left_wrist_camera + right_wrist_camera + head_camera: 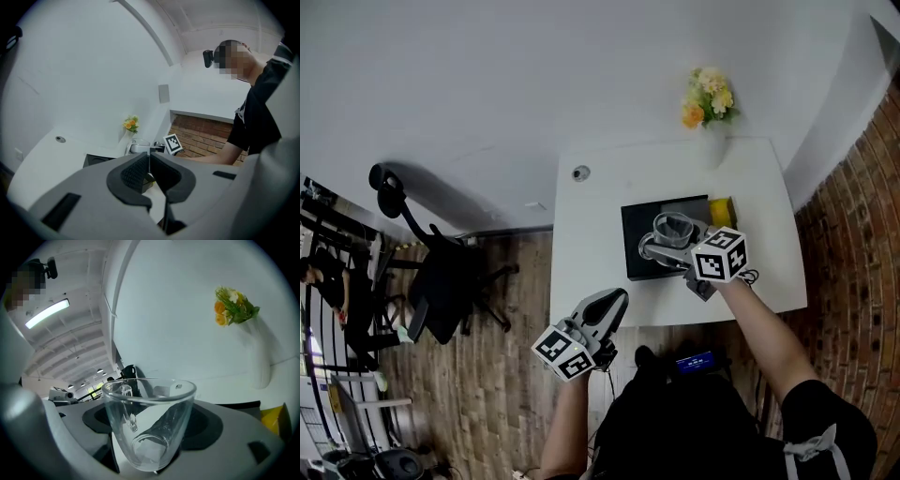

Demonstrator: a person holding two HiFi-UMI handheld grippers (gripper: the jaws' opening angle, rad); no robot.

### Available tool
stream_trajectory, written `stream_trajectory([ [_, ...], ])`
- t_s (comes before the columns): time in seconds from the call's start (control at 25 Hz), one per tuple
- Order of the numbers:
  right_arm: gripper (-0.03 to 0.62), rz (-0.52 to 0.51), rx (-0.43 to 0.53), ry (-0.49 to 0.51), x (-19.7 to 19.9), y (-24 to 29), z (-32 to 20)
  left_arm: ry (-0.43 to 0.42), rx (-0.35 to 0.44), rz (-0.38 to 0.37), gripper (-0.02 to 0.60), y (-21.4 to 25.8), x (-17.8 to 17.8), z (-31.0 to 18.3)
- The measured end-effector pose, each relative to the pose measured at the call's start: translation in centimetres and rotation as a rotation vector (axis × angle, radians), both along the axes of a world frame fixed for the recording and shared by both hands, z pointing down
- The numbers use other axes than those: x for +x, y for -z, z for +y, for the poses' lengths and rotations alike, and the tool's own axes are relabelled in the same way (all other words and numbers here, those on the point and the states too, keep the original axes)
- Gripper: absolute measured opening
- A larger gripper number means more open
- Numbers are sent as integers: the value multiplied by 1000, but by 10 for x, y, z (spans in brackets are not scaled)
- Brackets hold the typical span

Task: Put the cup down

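A clear glass cup (147, 423) with a handle is held between the jaws of my right gripper (150, 437), which is shut on its lower part. Seen from the head view, the cup (673, 231) hangs over a black square mat (652, 239) on the white table (600, 272), with the right gripper (664, 246) reaching in from the right. My left gripper (609, 309) stays off the table's near edge, jaws shut and empty. The left gripper view shows the jaws of the left gripper (149, 174) closed together, with the cup (138, 147) far ahead.
A white vase of yellow and orange flowers (709, 98) stands at the table's far edge. A yellow block (722, 212) lies beside the mat. A small round disc (580, 172) sits at the far left of the table. A black office chair (441, 272) stands on the wooden floor at left.
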State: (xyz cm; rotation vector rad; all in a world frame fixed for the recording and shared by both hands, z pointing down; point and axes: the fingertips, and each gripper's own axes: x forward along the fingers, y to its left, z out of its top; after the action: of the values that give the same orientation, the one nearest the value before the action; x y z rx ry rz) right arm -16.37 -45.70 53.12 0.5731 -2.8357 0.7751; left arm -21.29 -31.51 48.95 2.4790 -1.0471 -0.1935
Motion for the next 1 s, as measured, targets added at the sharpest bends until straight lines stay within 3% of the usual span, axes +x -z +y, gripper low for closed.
stream_trajectory([
  [0.44, 410, 73, 21, -11, -60, -44, -70, 84, -12, 42, 8, 7, -32, -7],
  [0.8, 410, 190, 133, 1, -80, -66, -85, 127, -39, 46, 9, -4, -57, -14],
  [1.0, 410, 236, 273, 38, -86, -67, -77, 131, -36, 50, 9, -4, -59, -20],
])
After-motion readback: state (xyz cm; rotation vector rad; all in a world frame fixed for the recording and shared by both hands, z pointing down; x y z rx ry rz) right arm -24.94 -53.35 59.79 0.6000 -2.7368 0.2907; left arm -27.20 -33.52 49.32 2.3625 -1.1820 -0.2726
